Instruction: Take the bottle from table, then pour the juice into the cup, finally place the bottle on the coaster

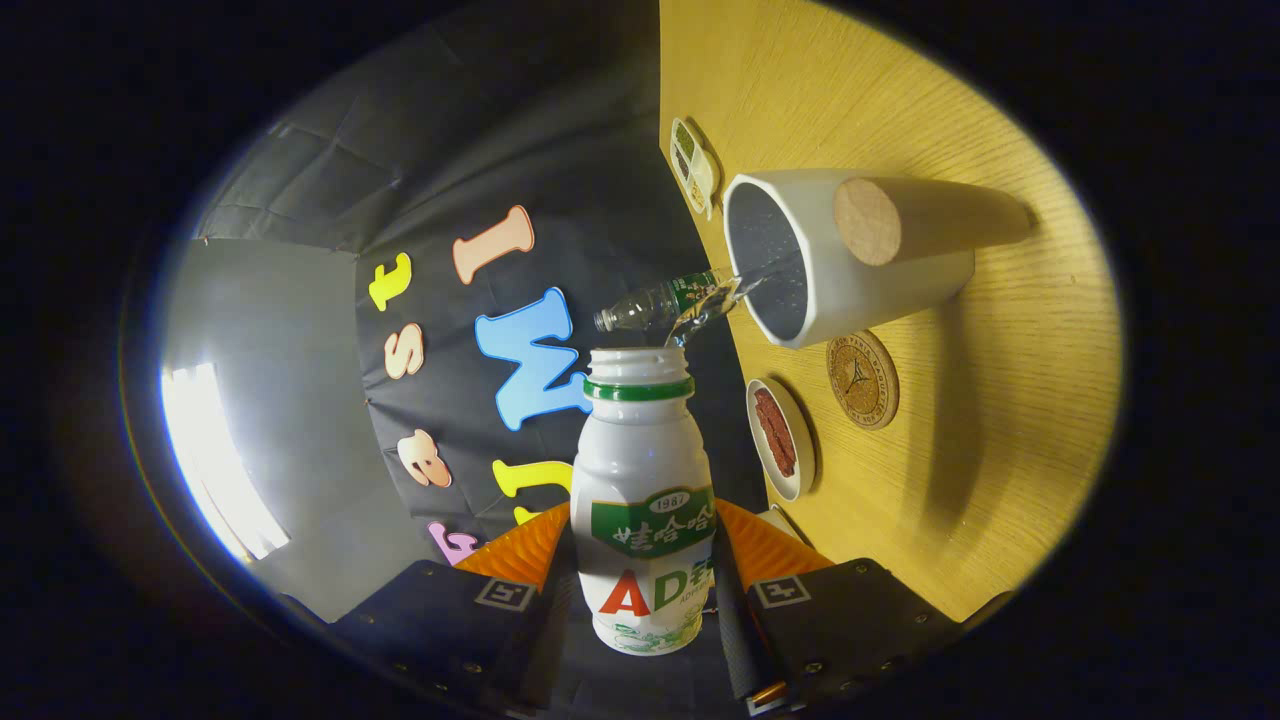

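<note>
The claw (640,560) is closed to the width of a white bottle (643,500), one finger pressing on each side of it. The bottle's cap is off and it is tipped sideways, and a clear stream (715,300) runs from its mouth into a white cup (850,260) standing near the edge of the wooden surface (1000,420). A round cork coaster (862,380) lies just beside the cup. A small dish (782,438), perhaps holding something red, sits at the surface's edge.

Open white bottle (645,500) tipped toward white cup (850,255), cork coaster (862,380) beside cup
</note>
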